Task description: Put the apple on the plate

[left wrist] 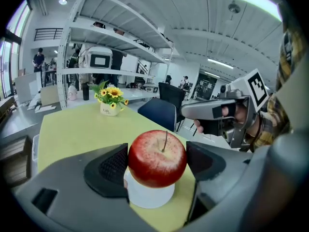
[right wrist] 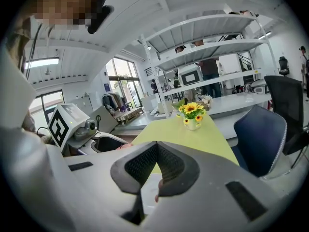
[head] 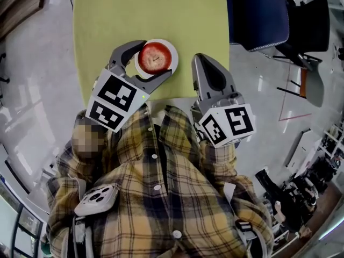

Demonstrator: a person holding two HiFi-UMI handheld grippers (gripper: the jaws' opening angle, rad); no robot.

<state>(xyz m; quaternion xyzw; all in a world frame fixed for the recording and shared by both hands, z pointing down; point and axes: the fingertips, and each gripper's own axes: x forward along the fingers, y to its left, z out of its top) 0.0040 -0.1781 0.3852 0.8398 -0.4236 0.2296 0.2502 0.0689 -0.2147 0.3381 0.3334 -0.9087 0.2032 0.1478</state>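
A red apple [head: 155,57] [left wrist: 157,157] rests on a small white plate [head: 171,51] [left wrist: 149,197] near the front edge of the yellow-green table [head: 150,9]. My left gripper [head: 154,58] [left wrist: 157,163] reaches over the plate. Its two dark pads [left wrist: 112,167] press the apple's left and right sides, so it is shut on the apple. To the right of the plate, my right gripper [head: 200,59] [right wrist: 156,151] hovers at the table's edge. Its pads are closed together with nothing between them.
A small white vase of sunflowers [left wrist: 110,99] [right wrist: 191,115] stands at the table's far end. A blue chair [head: 257,15] [right wrist: 258,139] sits by the table's right side. Shelving and benches stand behind the table.
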